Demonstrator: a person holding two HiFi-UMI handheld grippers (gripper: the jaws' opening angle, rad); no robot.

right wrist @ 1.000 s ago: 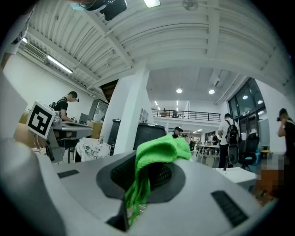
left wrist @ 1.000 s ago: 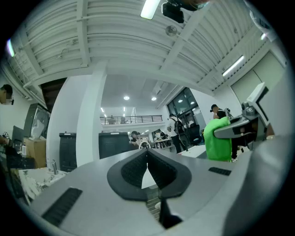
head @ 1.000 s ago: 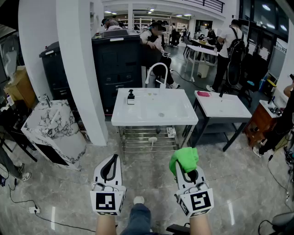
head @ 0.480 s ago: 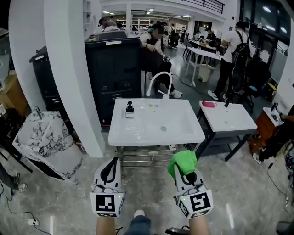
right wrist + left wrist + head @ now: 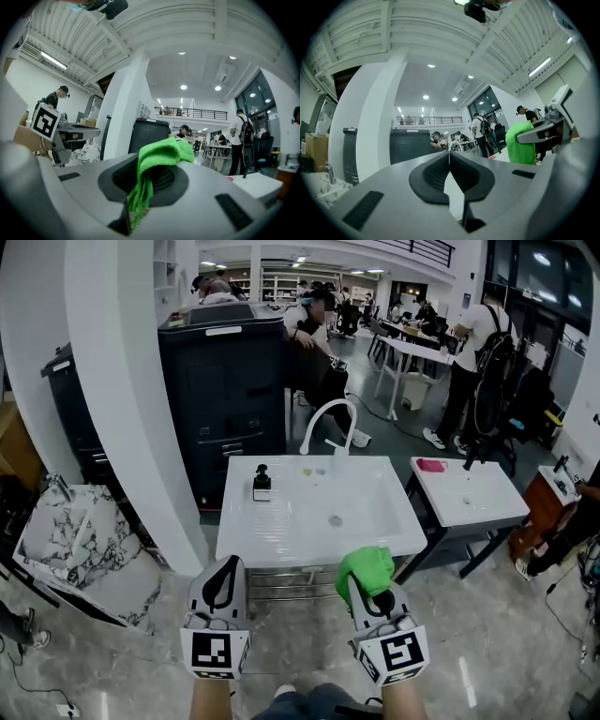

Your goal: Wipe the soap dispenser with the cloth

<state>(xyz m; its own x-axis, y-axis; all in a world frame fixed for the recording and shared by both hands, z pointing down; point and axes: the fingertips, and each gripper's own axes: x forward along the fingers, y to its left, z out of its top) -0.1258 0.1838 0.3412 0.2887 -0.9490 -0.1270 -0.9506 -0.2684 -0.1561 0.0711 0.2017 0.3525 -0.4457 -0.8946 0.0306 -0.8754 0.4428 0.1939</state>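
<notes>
In the head view, the person stands on the grey floor short of a white rectangular sink point(image 5: 309, 521) on a metal frame. The small dark pump-top soap dispenser point(image 5: 262, 483) stands upright on the sink's left rear ledge, well apart from both tools. A curved white faucet point(image 5: 327, 421) rises behind the basin, to the dispenser's right. The left tool point(image 5: 227, 566) is closed and carries nothing. The right tool point(image 5: 369, 570) is clamped on a bright green crumpled cloth point(image 5: 365, 565), which bunches over its tips. The dispenser looks light and narrow-based, so a one-sided wipe could likely tip it or slide it into the basin unless the left tool steadies it, and that tool would first have to open.

In the left gripper view, the left tool point(image 5: 449, 158) has its dark pads meeting along a thin line, with nothing between them. The cloth shows off to the right in the other tool, and the dispenser cannot be made out. Brought in closed, these pads could knock the pump head rather than brace it.

In the right gripper view, the right tool point(image 5: 143, 180) pinches only a narrow fold of the cloth, while most of it mushrooms above the jaws and a strand trails down. That shallow hold may let the cloth drag out under rubbing. The bulge also hides the tips, so judging contact with the dispenser looks hard. The loose fabric could snag the pump.
</notes>
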